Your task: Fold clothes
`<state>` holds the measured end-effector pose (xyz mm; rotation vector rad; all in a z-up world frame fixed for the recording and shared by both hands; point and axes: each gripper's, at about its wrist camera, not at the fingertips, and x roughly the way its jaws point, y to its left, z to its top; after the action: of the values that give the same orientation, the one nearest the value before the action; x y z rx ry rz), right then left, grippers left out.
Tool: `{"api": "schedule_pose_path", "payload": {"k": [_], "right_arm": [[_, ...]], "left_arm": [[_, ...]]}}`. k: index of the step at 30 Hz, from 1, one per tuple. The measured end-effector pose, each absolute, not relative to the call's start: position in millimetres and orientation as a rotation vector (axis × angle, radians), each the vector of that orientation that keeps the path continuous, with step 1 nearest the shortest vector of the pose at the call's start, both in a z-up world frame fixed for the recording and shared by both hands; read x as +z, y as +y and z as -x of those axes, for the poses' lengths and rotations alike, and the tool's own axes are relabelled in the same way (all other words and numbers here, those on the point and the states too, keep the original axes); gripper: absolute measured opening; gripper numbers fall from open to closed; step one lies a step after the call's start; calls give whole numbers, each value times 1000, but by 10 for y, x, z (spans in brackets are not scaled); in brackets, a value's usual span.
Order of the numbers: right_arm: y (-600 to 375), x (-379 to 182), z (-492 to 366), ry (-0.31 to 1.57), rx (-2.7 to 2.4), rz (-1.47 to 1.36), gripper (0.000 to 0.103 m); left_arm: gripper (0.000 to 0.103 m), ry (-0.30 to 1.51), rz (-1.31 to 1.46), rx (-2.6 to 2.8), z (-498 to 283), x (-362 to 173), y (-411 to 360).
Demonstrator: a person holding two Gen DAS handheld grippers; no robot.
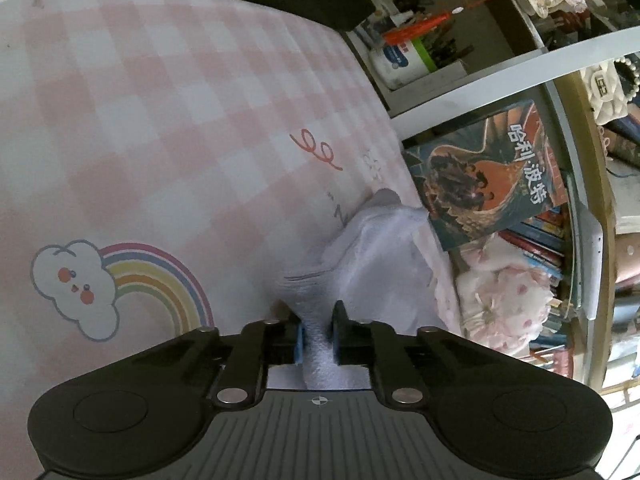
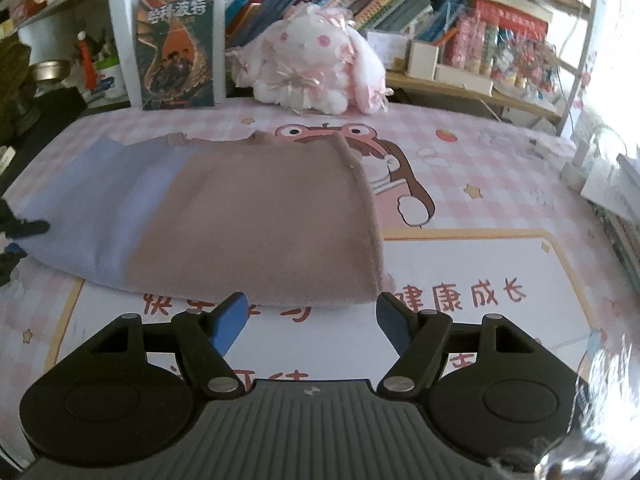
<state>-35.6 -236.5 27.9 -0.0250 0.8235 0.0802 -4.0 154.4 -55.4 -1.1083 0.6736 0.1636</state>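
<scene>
A soft garment (image 2: 248, 224), brown on its right part and pale lavender on its left, lies flat on the pink checked table mat (image 2: 480, 184). My right gripper (image 2: 312, 320) is open and empty, just in front of the garment's near hem. My left gripper (image 1: 317, 338) is shut on the lavender end of the garment (image 1: 372, 256), which bunches up between the blue pads. The tip of the left gripper shows at the left edge of the right wrist view (image 2: 24, 228).
A book (image 2: 178, 44) stands upright at the back of the table, beside a pink-and-white plush toy (image 2: 316, 60). Shelves of books (image 2: 360, 4) run behind. Jars and pens (image 1: 412, 48) stand on a side shelf. The mat carries a rainbow cloud print (image 1: 104, 284).
</scene>
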Motion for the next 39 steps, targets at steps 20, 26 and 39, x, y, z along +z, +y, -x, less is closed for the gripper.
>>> {"api": "schedule_pose_path", "payload": {"k": [20, 26, 39], "right_arm": [[-3002, 282, 99, 804, 339, 54, 69], [-3352, 270, -15, 806, 429, 61, 69], [-4138, 165, -106, 841, 490, 13, 69]], "left_arm": [[7, 530, 765, 232, 73, 274, 858], [7, 475, 525, 220, -13, 782, 160], [13, 511, 1, 62, 86, 808, -1821]]}}
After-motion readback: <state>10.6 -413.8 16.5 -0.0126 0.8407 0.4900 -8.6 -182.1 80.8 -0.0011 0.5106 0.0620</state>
